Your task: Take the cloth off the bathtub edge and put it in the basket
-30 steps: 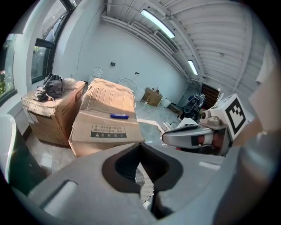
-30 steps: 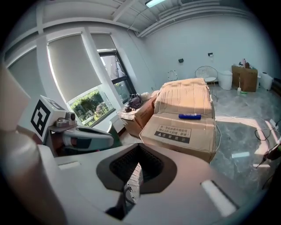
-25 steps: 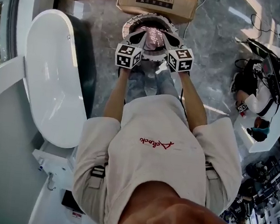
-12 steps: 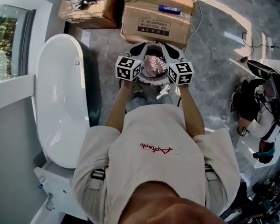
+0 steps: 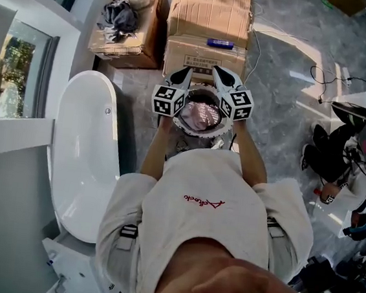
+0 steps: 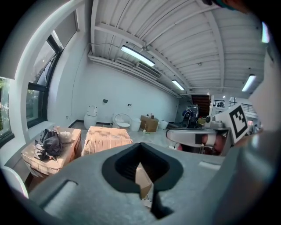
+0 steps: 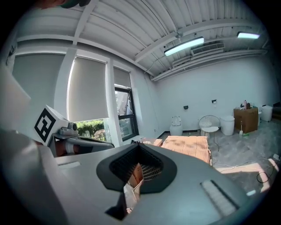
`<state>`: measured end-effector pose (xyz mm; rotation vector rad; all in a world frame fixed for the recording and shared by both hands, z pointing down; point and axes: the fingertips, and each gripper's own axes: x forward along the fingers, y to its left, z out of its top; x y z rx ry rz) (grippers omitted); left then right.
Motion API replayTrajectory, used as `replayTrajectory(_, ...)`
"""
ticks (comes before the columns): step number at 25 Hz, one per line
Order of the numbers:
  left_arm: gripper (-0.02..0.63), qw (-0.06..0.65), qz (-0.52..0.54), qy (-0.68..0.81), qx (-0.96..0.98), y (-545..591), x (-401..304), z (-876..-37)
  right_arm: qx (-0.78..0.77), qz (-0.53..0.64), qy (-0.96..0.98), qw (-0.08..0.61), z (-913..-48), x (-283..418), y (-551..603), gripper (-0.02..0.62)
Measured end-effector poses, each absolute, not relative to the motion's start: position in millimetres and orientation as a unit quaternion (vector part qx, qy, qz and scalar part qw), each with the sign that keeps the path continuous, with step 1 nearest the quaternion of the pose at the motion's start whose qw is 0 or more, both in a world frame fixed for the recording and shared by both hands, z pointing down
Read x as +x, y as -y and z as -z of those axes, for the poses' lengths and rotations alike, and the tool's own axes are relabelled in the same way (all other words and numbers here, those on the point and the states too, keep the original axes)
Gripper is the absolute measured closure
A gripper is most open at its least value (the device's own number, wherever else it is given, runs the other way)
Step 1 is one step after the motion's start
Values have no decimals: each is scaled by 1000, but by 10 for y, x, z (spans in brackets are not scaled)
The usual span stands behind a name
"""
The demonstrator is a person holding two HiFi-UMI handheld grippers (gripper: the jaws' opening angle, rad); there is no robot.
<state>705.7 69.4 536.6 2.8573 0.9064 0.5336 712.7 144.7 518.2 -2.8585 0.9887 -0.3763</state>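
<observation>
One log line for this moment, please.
left gripper: shut, empty | right gripper: shut, empty | both: above basket | cloth: in basket | bathtub edge: no cloth seen

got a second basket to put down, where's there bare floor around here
Bare marble floor opens right of the basket, bordered by the cardboard boxes beyond and the dark gear at right. The strip between bathtub and basket is narrow. The right edge is crowded.

Grey floor [image 5: 292, 37]; cardboard boxes [image 5: 208, 15]; bathtub [image 5: 84, 158]
</observation>
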Motion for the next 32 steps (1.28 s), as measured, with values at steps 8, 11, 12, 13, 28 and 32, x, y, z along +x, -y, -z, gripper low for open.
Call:
replayTrajectory(8, 606, 28, -127, -301, 945, -684, 7255, -4886, -943, 81, -321, 41, -4816, 7222, -1413, 590)
replayTrajectory(11, 606, 13, -117, -304, 946, -689, 7284, -4821, -944, 71, -319, 41, -4761, 7248, -1393, 591)
replayTrajectory(12, 606, 11, -114, -304, 946, -698, 7290, -4802, -945, 69, -318, 41, -4745, 7256, -1392, 591)
replayTrajectory(13, 606, 11, -112, -304, 946, -709, 7298, -4770, -945, 67, -318, 40, -4720, 7263, -1395, 589)
replayTrajectory(28, 606, 16, -99, -301, 948, -761, 7247, -4569, -946, 66, -316, 28, -4595, 7224, -1442, 591)
replayTrajectory(32, 606, 18, -99, -301, 948, -757, 7178, -4589, -946, 68, -315, 27, -4622, 7164, -1430, 591)
